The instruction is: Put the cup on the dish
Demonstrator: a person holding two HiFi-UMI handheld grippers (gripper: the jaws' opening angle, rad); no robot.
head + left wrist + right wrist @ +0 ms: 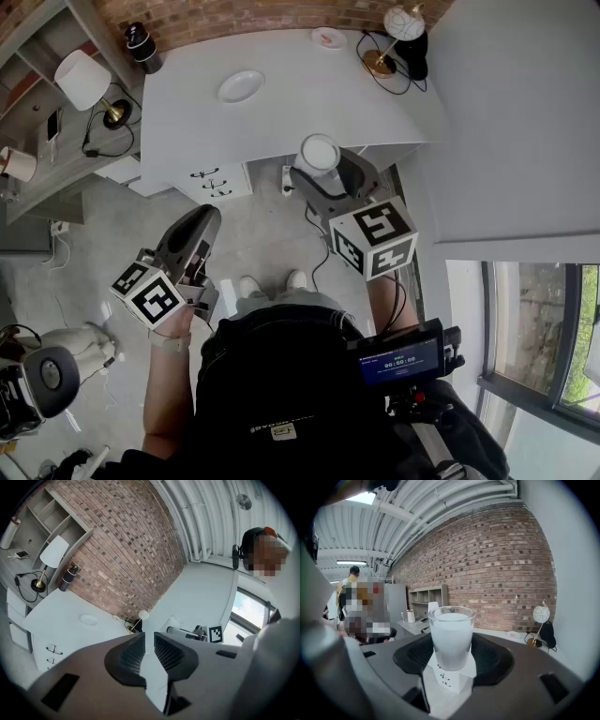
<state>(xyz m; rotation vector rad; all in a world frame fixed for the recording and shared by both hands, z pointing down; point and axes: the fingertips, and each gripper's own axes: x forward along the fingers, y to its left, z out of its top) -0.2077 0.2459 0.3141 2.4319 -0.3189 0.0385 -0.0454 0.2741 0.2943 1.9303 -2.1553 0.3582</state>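
Right tool (452, 659) is clasped on the cup (451, 637). Its jaws stand wide, one pad against each side of the glass, and the cup sits upright between them, its rim above the pads. The glass looks milky (whether it is frosted or filled I cannot tell). Left tool (149, 649) has its jaws drawn together on nothing and hangs low beside the person, well apart from the work.

From the head view, the right tool (323, 176) holds the cup (320, 153) in the air short of the surface (309, 94), so the carry seems to be at its start. The dish (241, 86) lies ahead of that tool and off to its left, alone on a bare stretch of the surface.

To do this step well, I would keep the cup level while travelling forward and leftward. I would bring it over the middle of the dish and lower it until the base rests flat. Only then should the pads let go, parting straight outward so they do not drag the cup off centre.

Farther ahead, slightly to the tool's right, a smaller dish (329, 37) sits near the brick wall (497, 564), with a globe lamp (403, 23) beside it. Drawers (216, 178) hang under the surface's near edge. Far to the left stands a shelf (56, 159) with a shaded lamp (82, 80), and the floor (112, 244) is grey.
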